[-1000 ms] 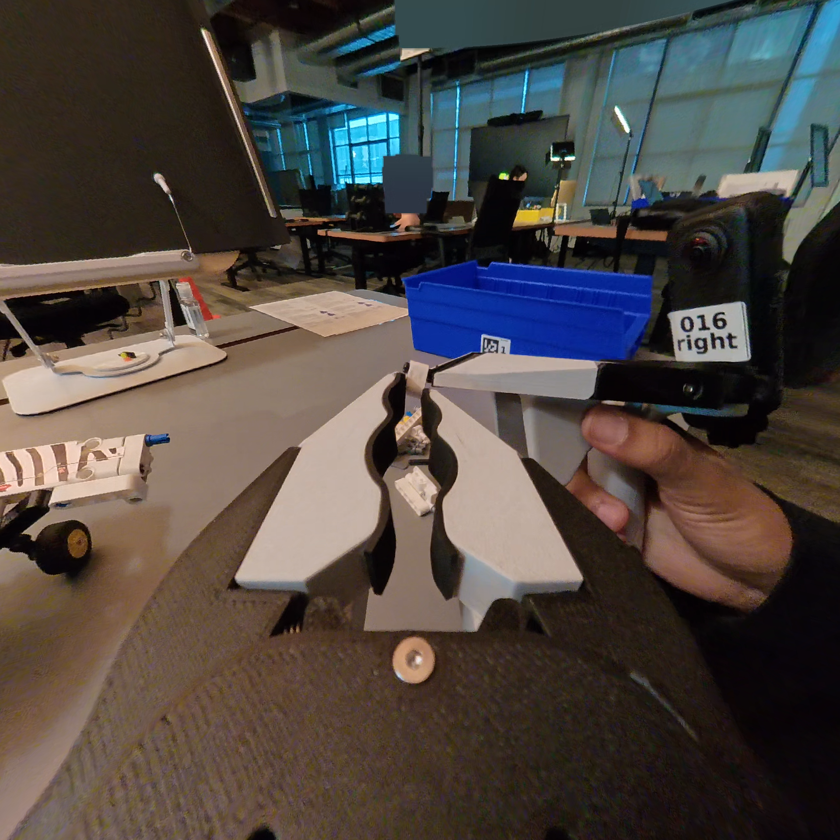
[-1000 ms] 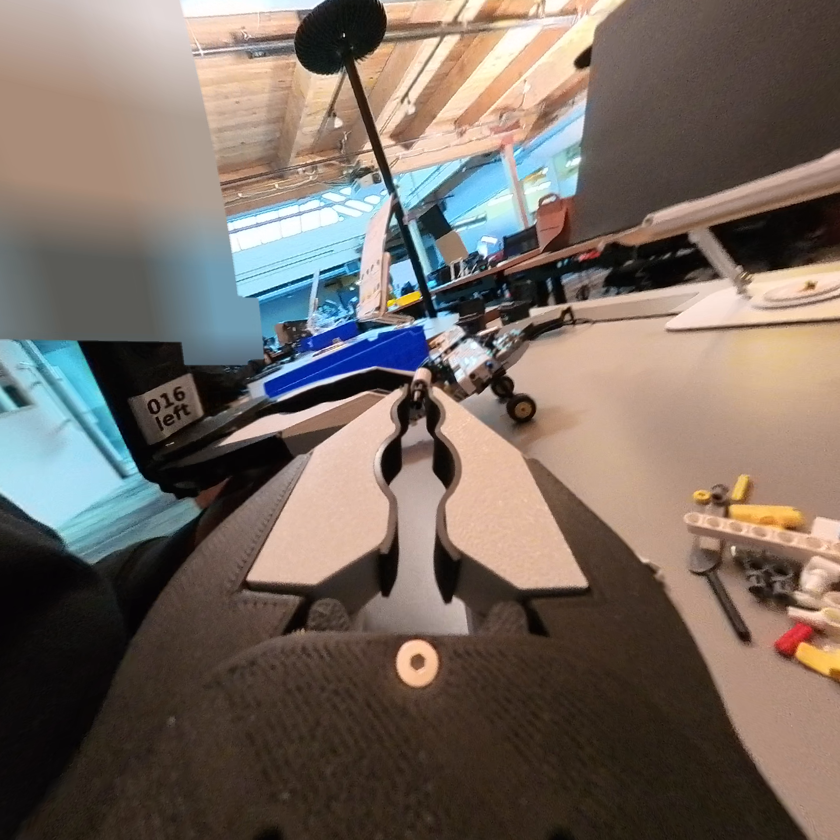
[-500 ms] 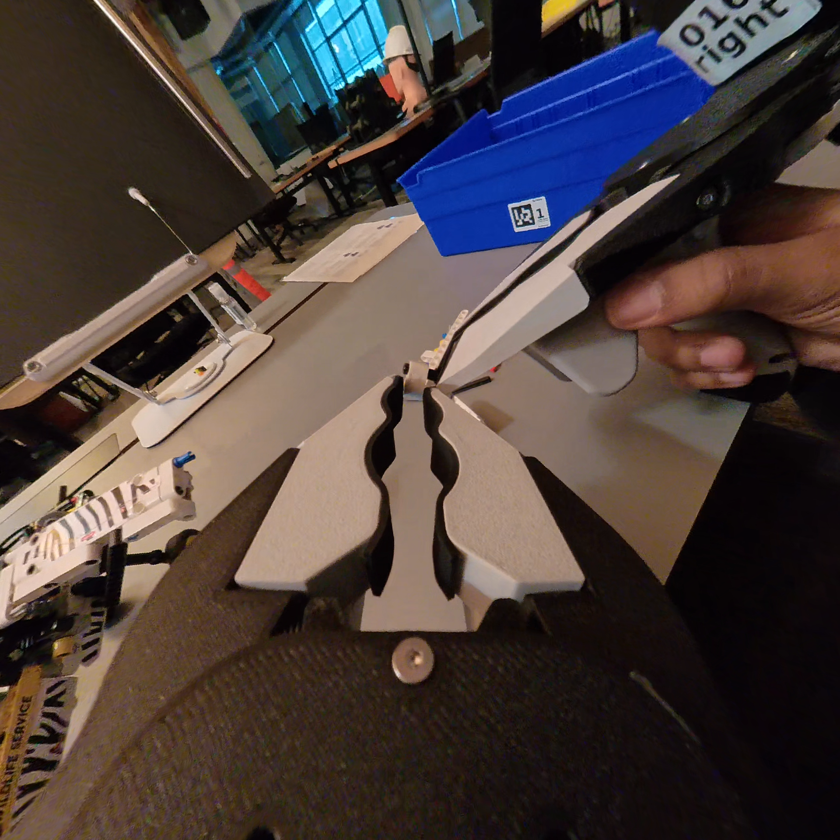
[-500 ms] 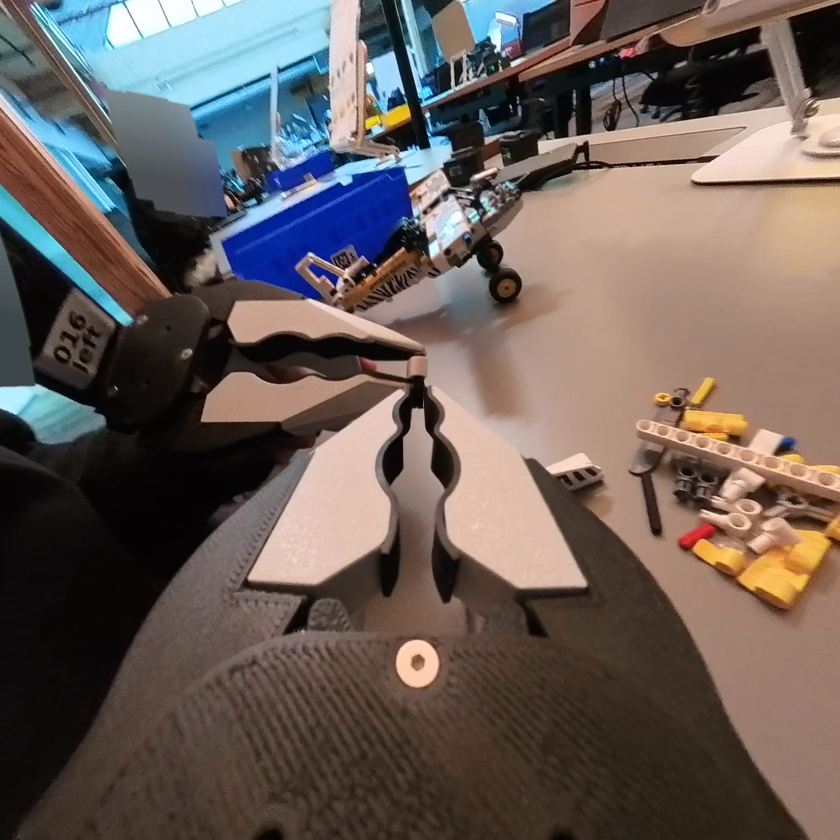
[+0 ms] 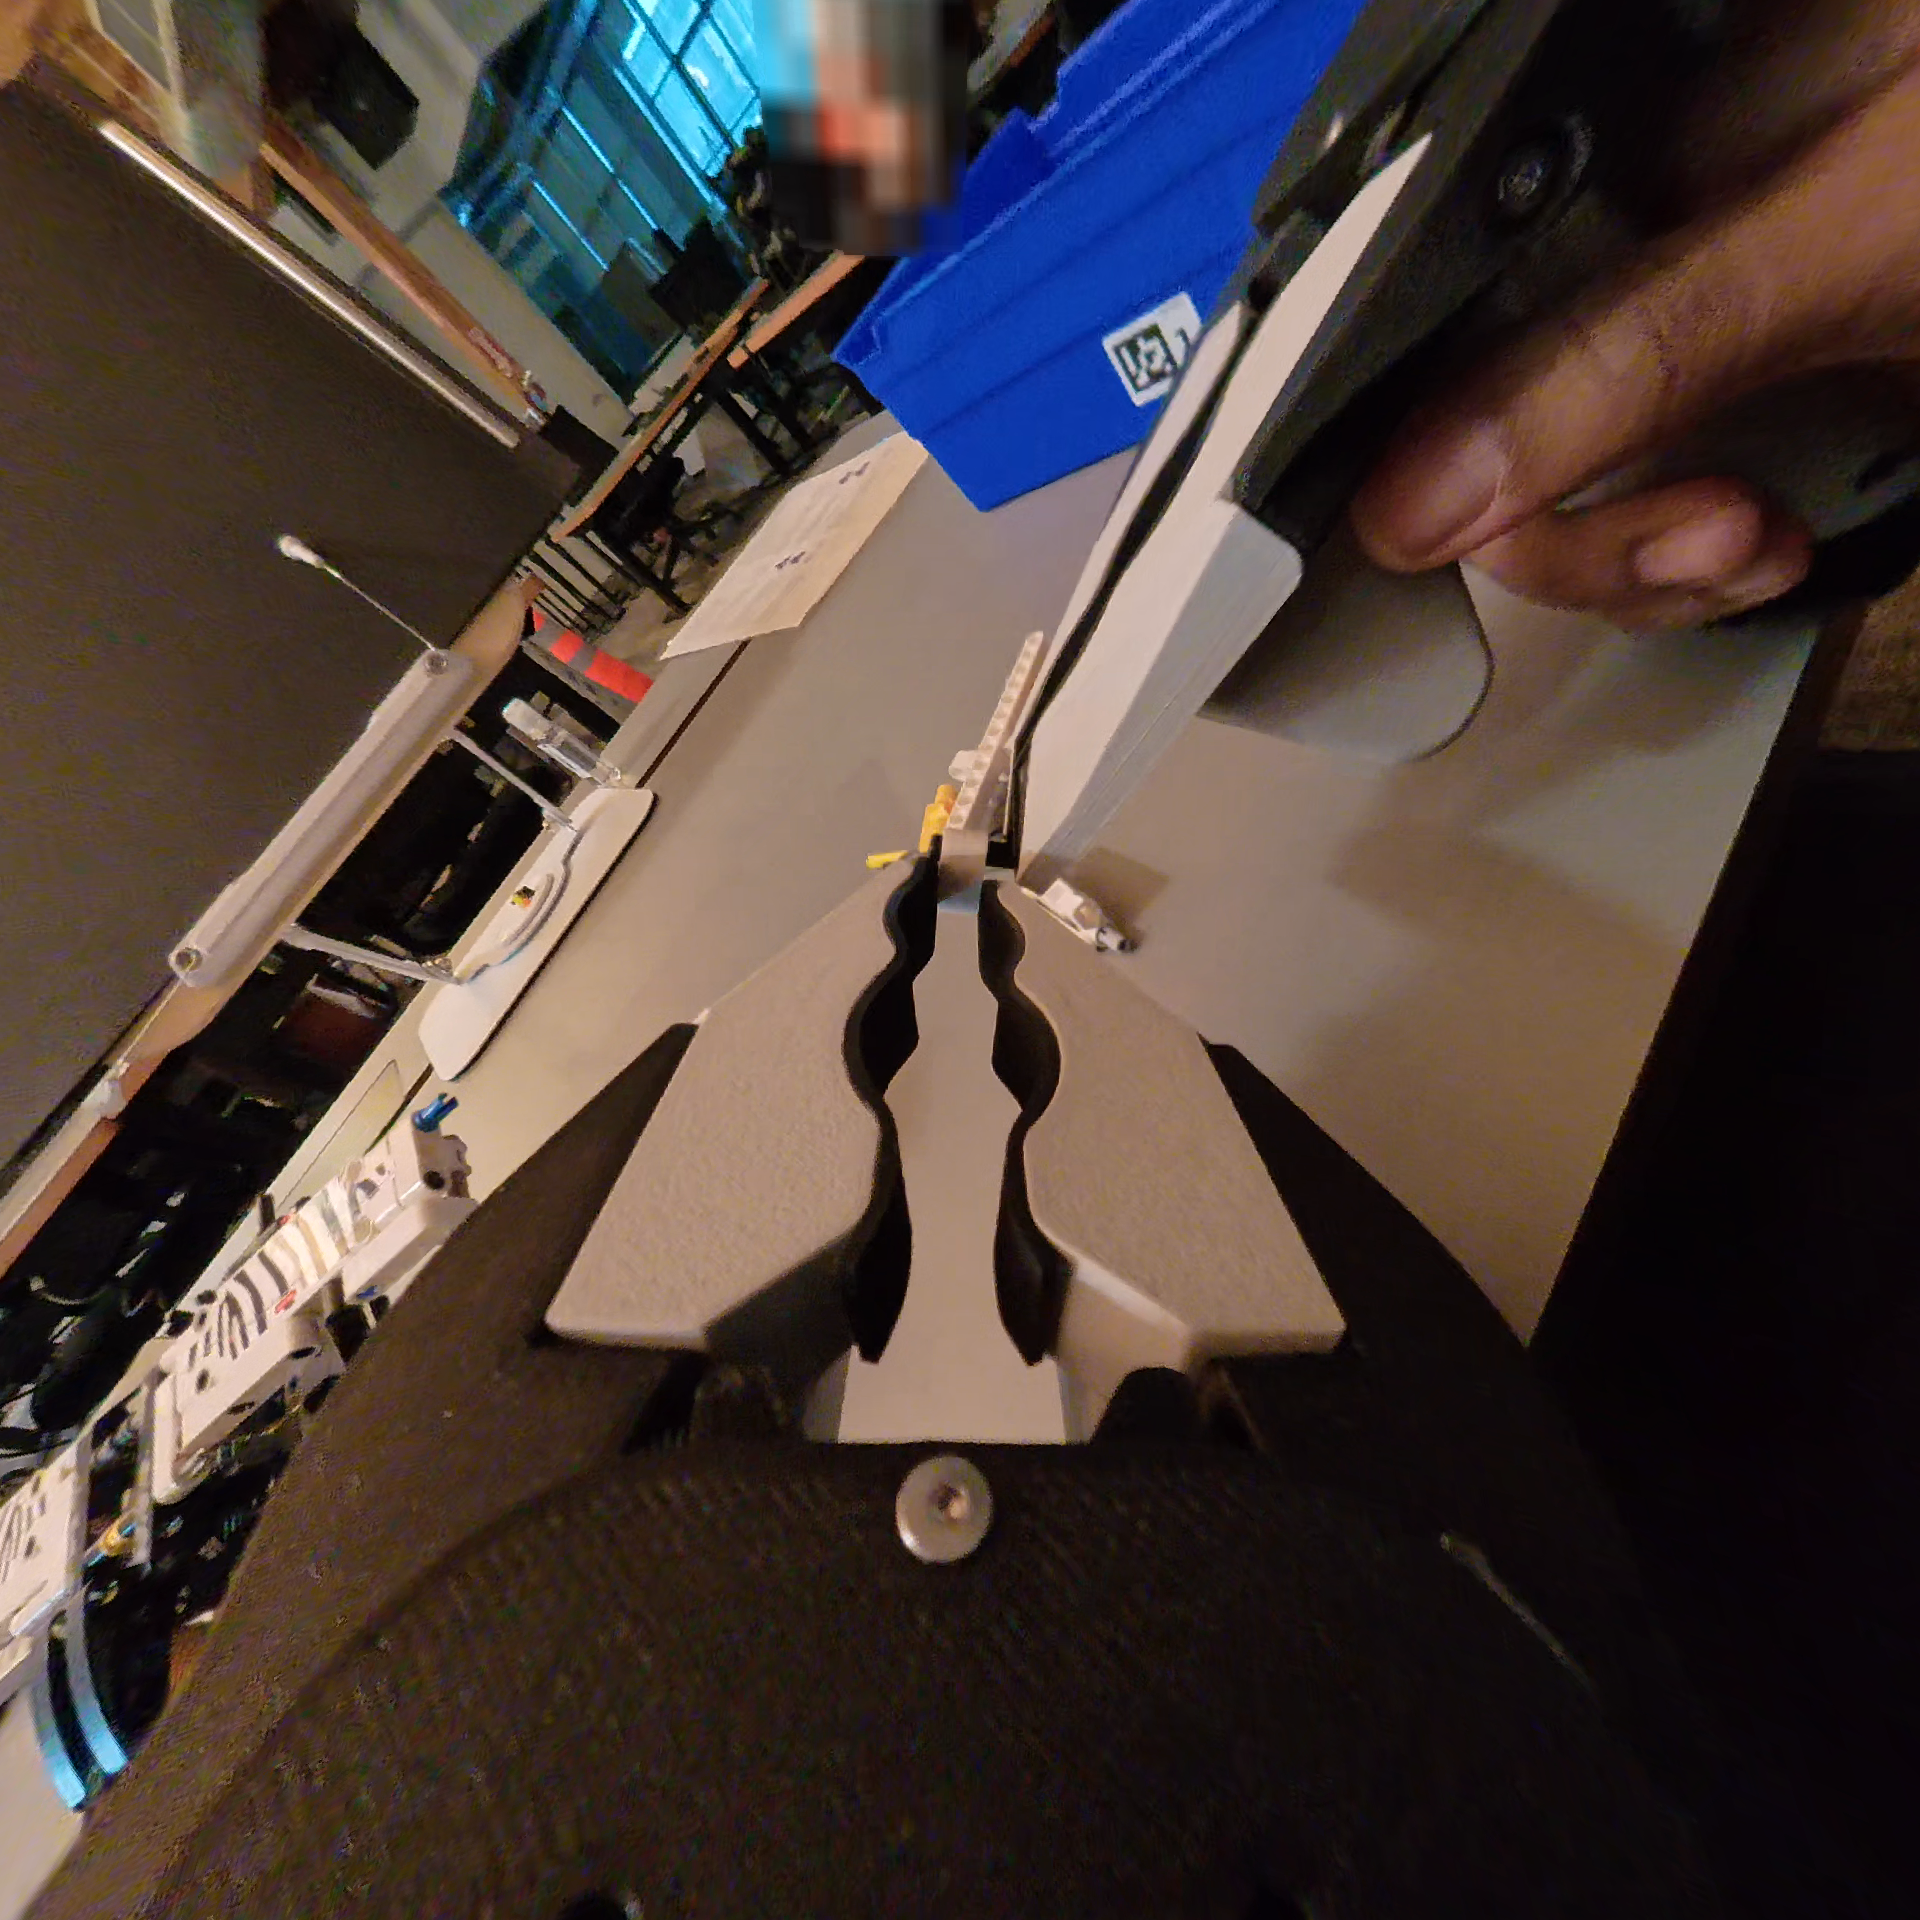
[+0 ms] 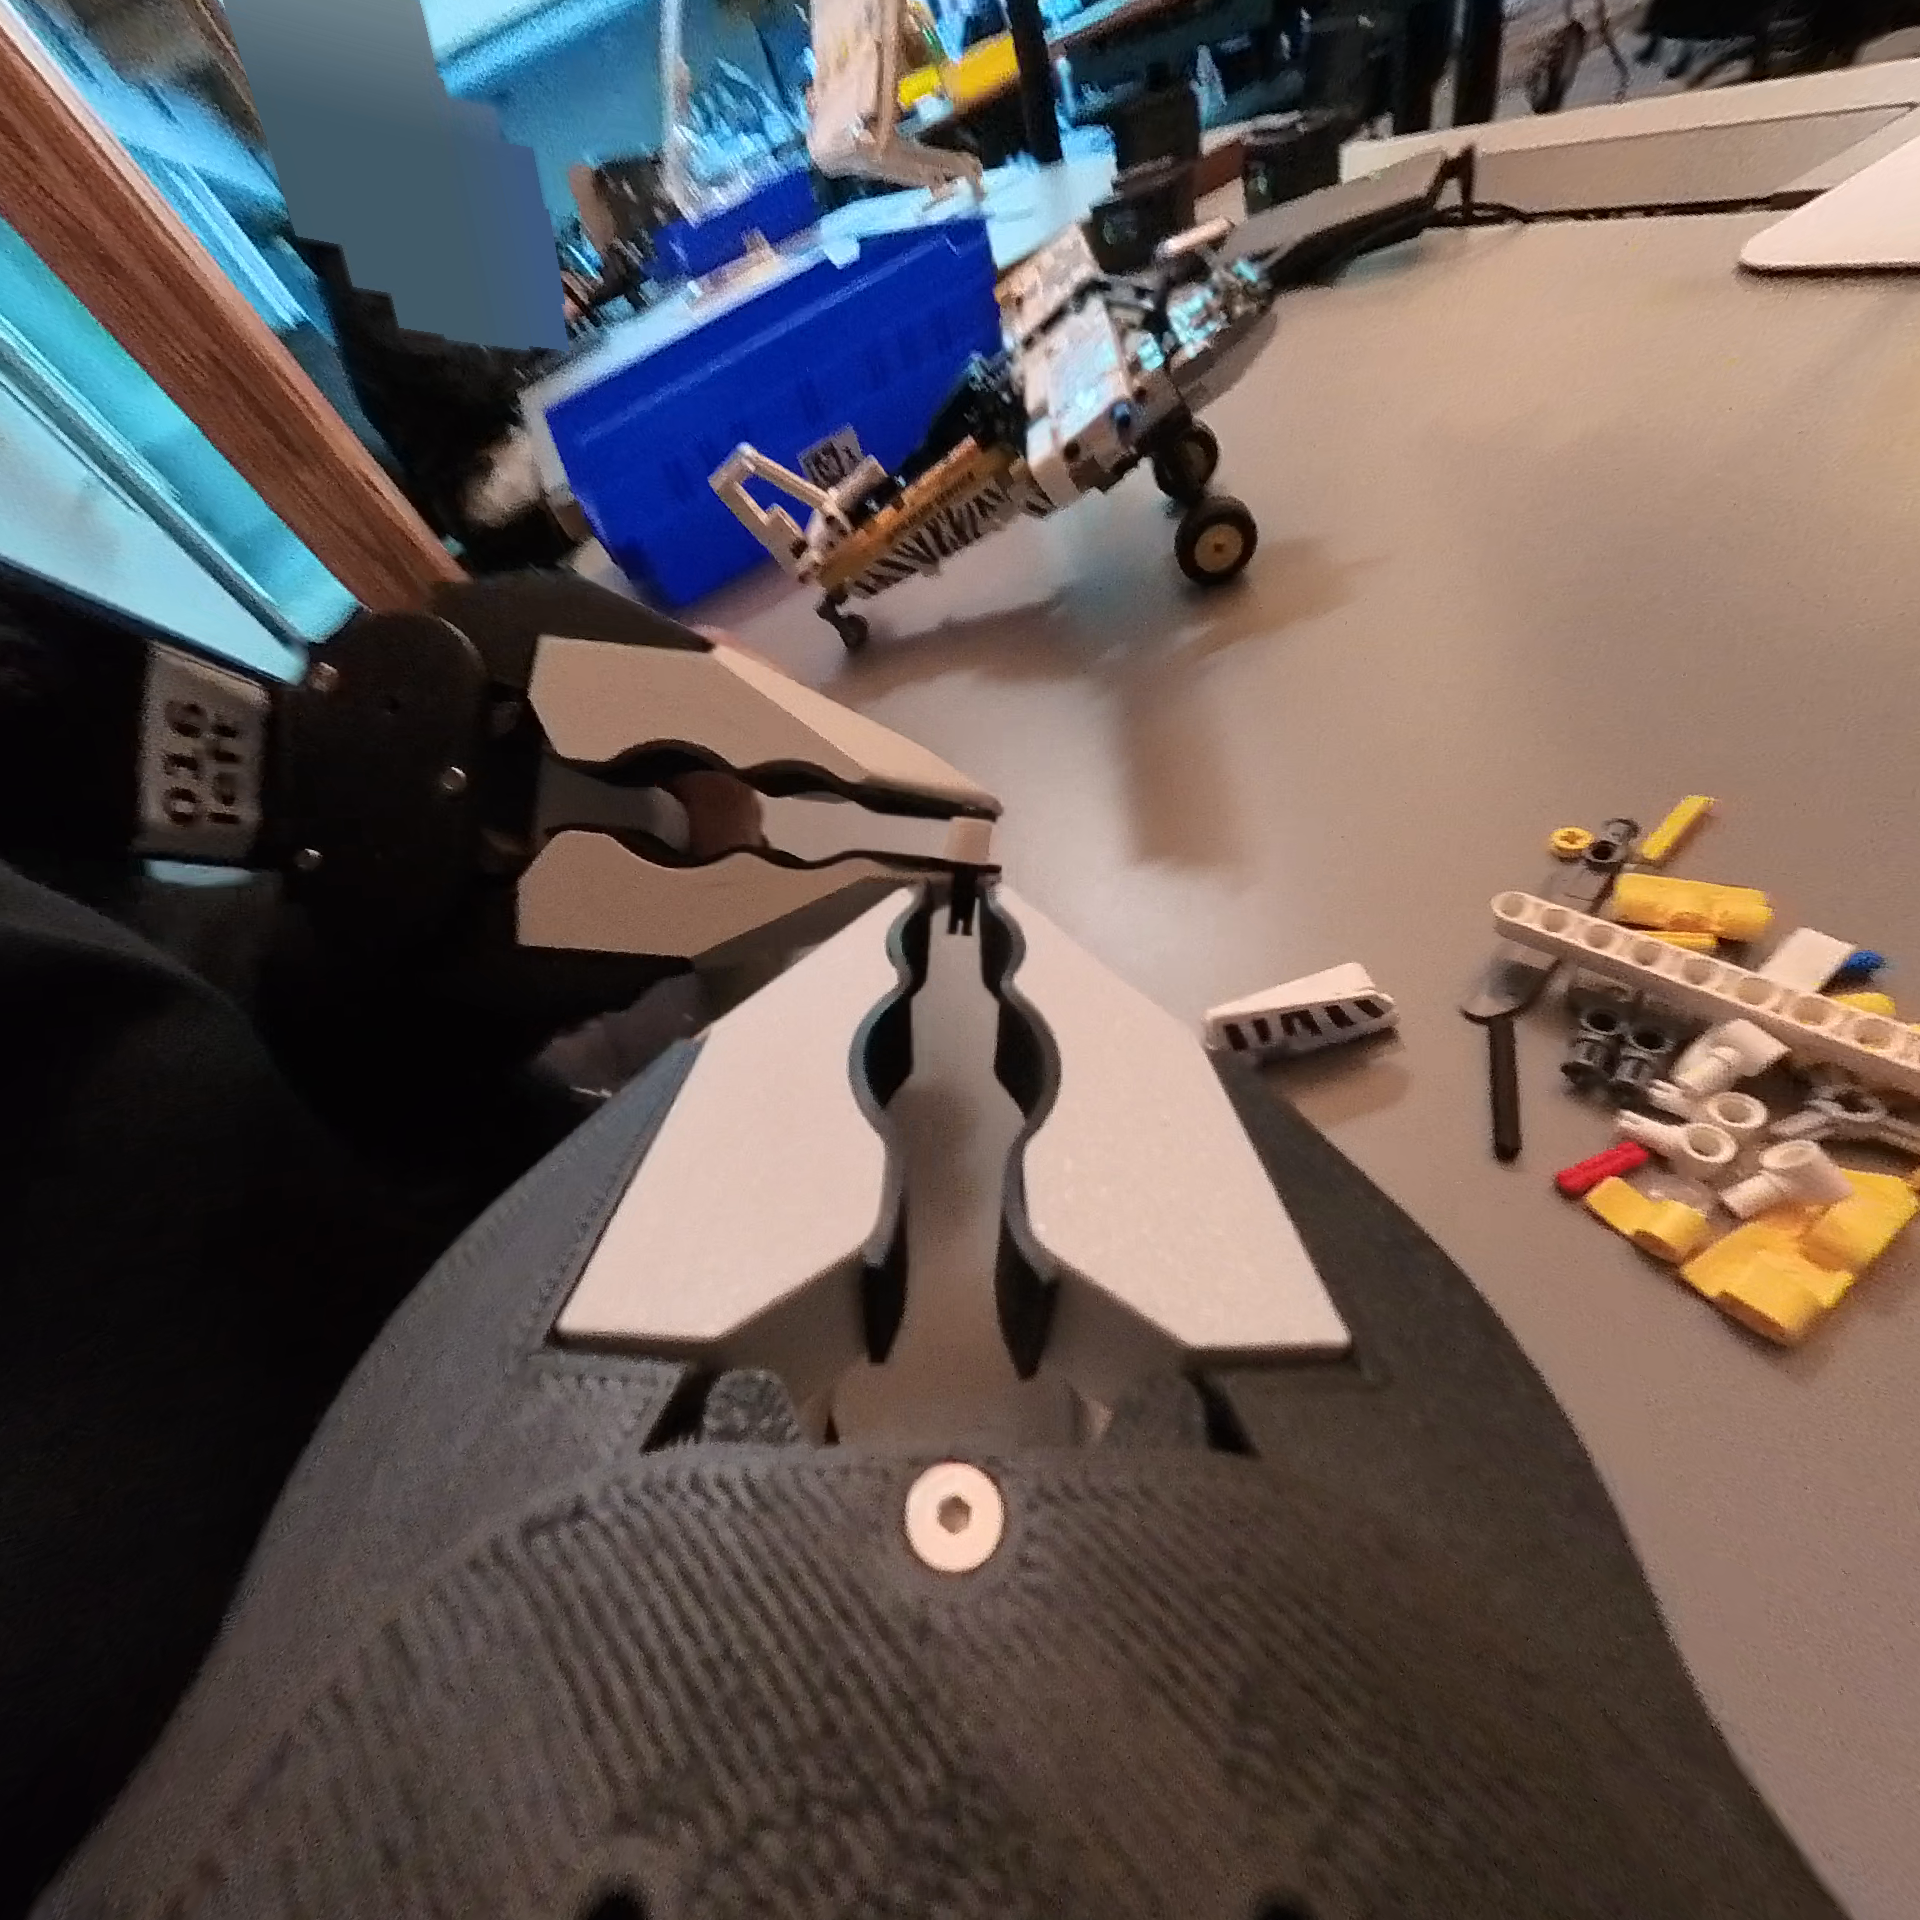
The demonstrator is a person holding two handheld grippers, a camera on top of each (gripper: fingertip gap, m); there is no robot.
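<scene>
Grey connector piece (image 6: pixel 971 837) sits clamped at the tips of my left gripper (image 6: pixel 977 836), with a black pin (image 6: pixel 961 906) sticking out of it toward my right gripper (image 6: pixel 958 902). My right gripper's fingers stand slightly apart around that pin; I cannot tell whether they press it. Both meet tip to tip above the grey table (image 6: pixel 1455 623), the left lying level, near a striped panel (image 6: pixel 1299 1011) and loose building pieces (image 6: pixel 1714 1091).

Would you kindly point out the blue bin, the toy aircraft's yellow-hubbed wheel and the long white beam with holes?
blue bin (image 5: pixel 1049 343): left wrist view, on its front wall.
yellow-hubbed wheel (image 6: pixel 1214 537): right wrist view, on the hub.
long white beam (image 6: pixel 1704 977): right wrist view, midway along its holed side.
</scene>
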